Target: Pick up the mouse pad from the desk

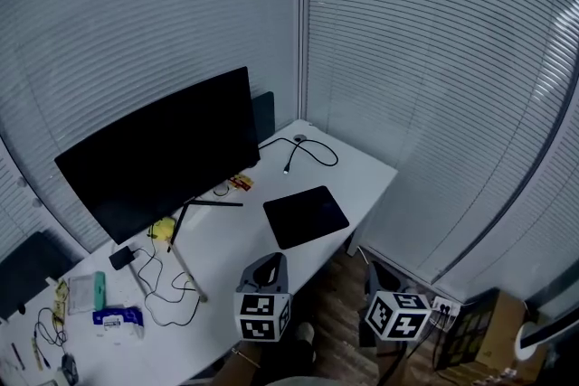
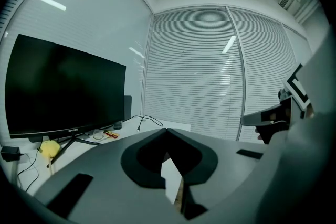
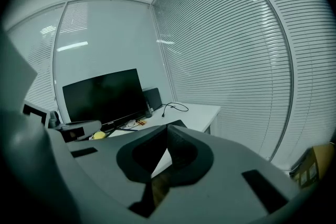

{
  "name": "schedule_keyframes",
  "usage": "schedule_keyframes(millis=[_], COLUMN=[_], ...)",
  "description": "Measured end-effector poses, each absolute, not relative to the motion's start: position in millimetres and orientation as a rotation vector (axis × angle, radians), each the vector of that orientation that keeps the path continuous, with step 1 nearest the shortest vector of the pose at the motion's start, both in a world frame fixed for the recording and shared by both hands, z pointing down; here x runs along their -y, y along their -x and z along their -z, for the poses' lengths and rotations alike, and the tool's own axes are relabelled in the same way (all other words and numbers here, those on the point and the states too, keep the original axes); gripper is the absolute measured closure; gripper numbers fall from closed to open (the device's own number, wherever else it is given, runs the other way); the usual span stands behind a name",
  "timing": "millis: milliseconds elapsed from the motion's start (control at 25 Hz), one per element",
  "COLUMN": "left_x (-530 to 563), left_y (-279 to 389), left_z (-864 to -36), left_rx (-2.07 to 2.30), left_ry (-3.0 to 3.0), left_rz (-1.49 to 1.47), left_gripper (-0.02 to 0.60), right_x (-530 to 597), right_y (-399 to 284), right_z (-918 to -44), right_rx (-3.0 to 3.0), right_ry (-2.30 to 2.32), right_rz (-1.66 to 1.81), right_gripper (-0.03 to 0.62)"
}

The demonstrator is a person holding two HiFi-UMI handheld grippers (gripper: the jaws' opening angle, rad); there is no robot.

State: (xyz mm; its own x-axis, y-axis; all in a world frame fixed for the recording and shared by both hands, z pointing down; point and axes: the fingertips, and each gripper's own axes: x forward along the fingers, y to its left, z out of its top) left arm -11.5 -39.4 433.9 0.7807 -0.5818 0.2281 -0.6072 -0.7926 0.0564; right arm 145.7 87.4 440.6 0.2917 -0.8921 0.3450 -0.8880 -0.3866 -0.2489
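Grey left gripper [image 2: 167, 130], right gripper [image 3: 168, 126]; flat black rectangular mouse pad [image 1: 306, 216] on desk [image 1: 362, 172]

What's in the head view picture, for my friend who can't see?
A black mouse pad lies flat on a white desk, right of a big dark monitor. The left tongs and right tongs, both shut and empty, are nearer the camera, not touching the pad.

Black pad [image 1: 306, 216], white desk [image 1: 362, 169], black monitor [image 1: 163, 154], black cable [image 1: 317, 151], yellow lump [image 1: 163, 229], cubes [image 1: 262, 315] with black-and-white square markers, grey striped blinds [image 1: 434, 59].
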Motion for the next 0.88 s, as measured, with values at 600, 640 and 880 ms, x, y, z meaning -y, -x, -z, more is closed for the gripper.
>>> schedule_keyframes(millis=[600, 640, 880], left_x=[102, 108, 140], left_y=[-44, -47, -65], left_z=[-440, -440, -435], left_rx=[0.975, 0.985, 1.027], left_ry=[-2.833, -2.829, -2.807], left_rz=[-0.277, -0.275, -0.256], left_gripper=[0.565, 0.565, 0.565], right_x=[-22, -16, 14], right_y=[-204, -208, -235], right_z=[-435, -434, -432], right_rx=[-1.779, -1.783, -1.807], right_ry=[2.545, 2.547, 2.545], right_rz=[0.631, 0.629, 0.633], right_gripper=[0.562, 0.562, 0.562])
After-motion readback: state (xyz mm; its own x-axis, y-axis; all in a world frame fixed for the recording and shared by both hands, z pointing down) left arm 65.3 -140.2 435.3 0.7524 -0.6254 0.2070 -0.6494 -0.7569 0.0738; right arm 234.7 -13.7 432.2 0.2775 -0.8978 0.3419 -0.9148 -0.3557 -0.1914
